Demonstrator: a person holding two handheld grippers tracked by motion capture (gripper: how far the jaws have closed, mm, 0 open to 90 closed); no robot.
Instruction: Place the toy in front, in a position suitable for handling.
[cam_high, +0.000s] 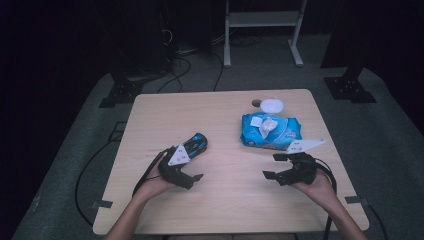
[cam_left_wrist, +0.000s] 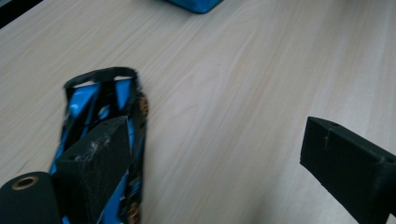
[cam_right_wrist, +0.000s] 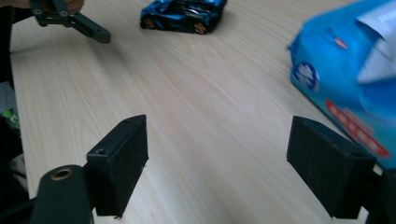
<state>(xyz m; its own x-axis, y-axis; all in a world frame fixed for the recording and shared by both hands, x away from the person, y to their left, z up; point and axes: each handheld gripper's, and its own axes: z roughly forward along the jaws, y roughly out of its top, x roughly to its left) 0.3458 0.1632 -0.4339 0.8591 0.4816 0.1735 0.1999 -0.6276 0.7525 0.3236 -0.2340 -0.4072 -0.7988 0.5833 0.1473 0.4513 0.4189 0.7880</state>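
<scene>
A blue and black toy car (cam_high: 198, 142) lies on the left half of the wooden table (cam_high: 220, 200). My left gripper (cam_high: 193, 163) stands open right beside it. In the left gripper view the car (cam_left_wrist: 91, 100) lies along and partly behind the left jaw, while bare table shows between the jaws of the left gripper (cam_left_wrist: 219, 163). My right gripper (cam_high: 274, 166) is open on the right half, just in front of a blue pack of wet wipes (cam_high: 270, 131). Nothing sits between the jaws of the right gripper (cam_right_wrist: 224, 163); the car (cam_right_wrist: 184, 14) lies far beyond them.
A wipe sticks out of the open pack (cam_right_wrist: 345, 70), close to the right jaw. A round white lid (cam_high: 272, 105) lies behind the pack near the far edge. A metal stand (cam_high: 262, 30) and cables are on the floor beyond the table.
</scene>
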